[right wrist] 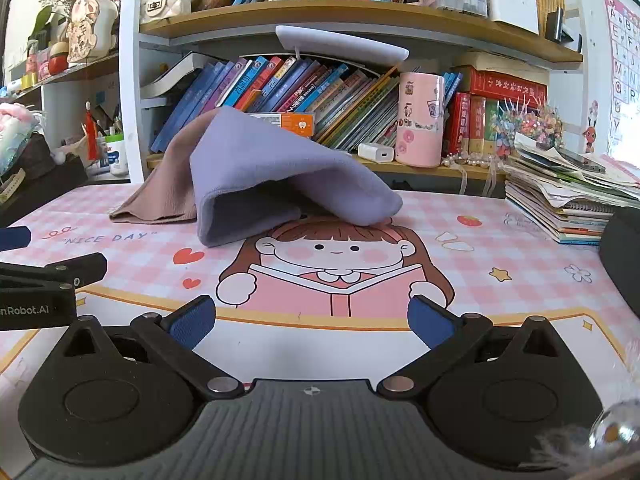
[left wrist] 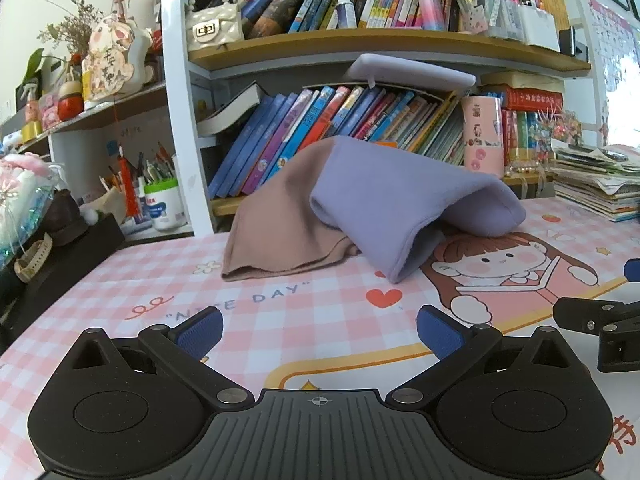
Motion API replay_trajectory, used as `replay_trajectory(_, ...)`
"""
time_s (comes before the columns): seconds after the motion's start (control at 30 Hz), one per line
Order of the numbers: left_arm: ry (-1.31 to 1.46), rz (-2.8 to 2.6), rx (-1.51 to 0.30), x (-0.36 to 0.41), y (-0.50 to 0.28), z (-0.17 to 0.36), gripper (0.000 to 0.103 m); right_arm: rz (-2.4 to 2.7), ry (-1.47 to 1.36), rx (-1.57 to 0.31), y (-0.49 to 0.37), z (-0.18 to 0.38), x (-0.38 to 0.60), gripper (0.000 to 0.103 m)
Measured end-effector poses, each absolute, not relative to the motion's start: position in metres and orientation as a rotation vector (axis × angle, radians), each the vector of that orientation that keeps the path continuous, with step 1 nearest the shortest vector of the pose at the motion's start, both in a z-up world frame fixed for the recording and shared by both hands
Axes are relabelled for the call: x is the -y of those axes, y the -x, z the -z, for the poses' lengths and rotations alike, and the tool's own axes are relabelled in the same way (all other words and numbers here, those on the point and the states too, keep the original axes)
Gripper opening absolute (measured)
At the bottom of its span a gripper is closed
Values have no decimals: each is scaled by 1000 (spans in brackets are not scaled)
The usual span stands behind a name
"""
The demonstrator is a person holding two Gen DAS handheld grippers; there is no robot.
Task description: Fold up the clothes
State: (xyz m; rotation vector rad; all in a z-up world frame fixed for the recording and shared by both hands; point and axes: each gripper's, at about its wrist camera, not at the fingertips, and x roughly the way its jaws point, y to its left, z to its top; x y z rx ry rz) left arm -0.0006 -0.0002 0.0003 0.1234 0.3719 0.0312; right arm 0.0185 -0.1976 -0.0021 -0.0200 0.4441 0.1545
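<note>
A lavender cloth [left wrist: 400, 208] lies bunched in a hump at the far side of the pink checked desk mat [left wrist: 280, 320], draped partly over a brown cloth [left wrist: 280, 224] on its left. Both show in the right wrist view too, lavender [right wrist: 280, 168] and brown [right wrist: 164, 192]. My left gripper [left wrist: 319, 334] is open and empty, low over the mat, well short of the cloths. My right gripper [right wrist: 311, 322] is open and empty, over the cartoon girl print. Each gripper shows at the edge of the other's view: the right one [left wrist: 592, 320], the left one [right wrist: 48, 280].
A bookshelf [left wrist: 380, 44] full of books stands right behind the cloths. A pink cup [right wrist: 420, 120] and white charger [right wrist: 378, 151] sit on its low shelf. A stack of papers and books [right wrist: 568, 196] lies at the right. A black box [left wrist: 60, 264] with clutter is at the left.
</note>
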Motion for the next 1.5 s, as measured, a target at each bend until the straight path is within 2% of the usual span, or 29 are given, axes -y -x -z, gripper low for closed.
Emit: replay_trajectory(1.5, -137, -54, -355, 3, 4, -3, 103, -160, 16, -454, -20, 2, 197, 103)
